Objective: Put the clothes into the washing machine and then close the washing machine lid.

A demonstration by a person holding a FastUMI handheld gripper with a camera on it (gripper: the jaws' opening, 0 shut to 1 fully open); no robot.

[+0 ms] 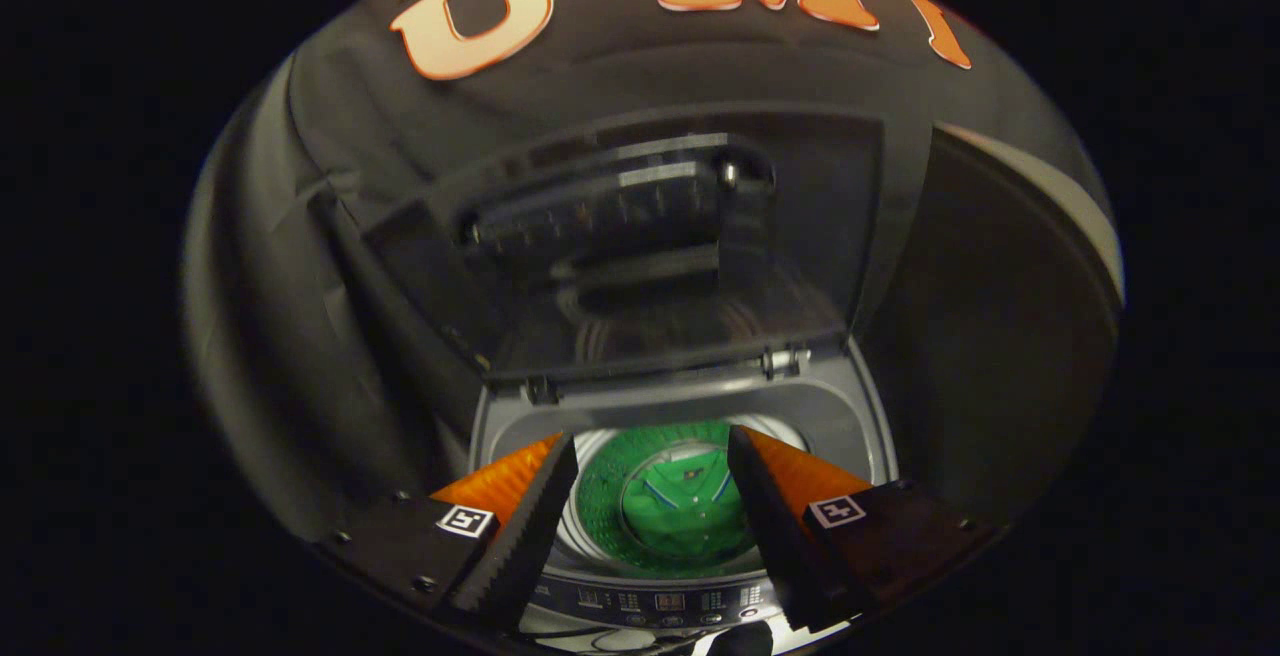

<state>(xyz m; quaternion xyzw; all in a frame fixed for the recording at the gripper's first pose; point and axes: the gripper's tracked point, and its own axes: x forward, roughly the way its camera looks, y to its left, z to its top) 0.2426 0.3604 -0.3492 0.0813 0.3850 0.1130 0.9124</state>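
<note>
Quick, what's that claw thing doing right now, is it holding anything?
Gripper: open, holding nothing; its fingers stand apart above the washing machine's drum, with the green garment down inside.

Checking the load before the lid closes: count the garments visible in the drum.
1: a green garment at the drum bottom, beyond the open gripper, under the raised lid. More may be hidden.

The gripper-mounted fisheye camera looks forward and down from just above the grey top-loading washing machine (680, 406), close to its open drum, facing the raised glass lid (650, 246) beyond.
</note>
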